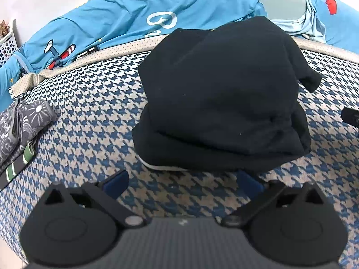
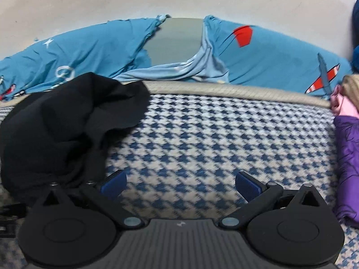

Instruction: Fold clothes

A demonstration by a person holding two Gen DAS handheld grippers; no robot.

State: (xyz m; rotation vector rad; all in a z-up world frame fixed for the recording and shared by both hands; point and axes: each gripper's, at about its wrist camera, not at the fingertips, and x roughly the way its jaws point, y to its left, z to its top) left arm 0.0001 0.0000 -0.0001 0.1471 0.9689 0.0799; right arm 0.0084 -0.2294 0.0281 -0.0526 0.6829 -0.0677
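Here: a folded black garment on the houndstooth bed, both tongs released

The soft black fabric garment (image 1: 222,94) lies folded into a thick, rounded bundle on the blue-and-cream houndstooth bed cover (image 1: 89,121). Its layers are stacked, with a thin white edge showing under the near left corner and a loose flap hanging off the far right side. It sits toward the far half of the cover, close to the beige dotted border strip (image 1: 125,49).

The left tongs (image 1: 182,182) are spread wide and hold nothing. Their blue-padded fingertips (image 1: 115,183) hover low over the cover just in front of the bundle's near edge; whether the right one touches the cloth cannot be told. The right tongs (image 2: 180,185) are likewise spread wide and empty, pointed along bare houndstooth cover, with the black garment (image 2: 62,125) lying to their left, next to the left fingertip.

The left wrist view alone shows the bundle's whole folded shape, a grey patterned folded cloth (image 1: 27,121) with a green-and-white striped piece at the left edge of the bed, and a white perforated basket (image 1: 7,44) beyond. The right wrist view alone shows a shiny purple quilted garment (image 2: 349,161) and a pink item (image 2: 343,106) at the right side. Both views show the bright blue cartoon-airplane bedding (image 2: 280,58) heaped along the pale wall behind.
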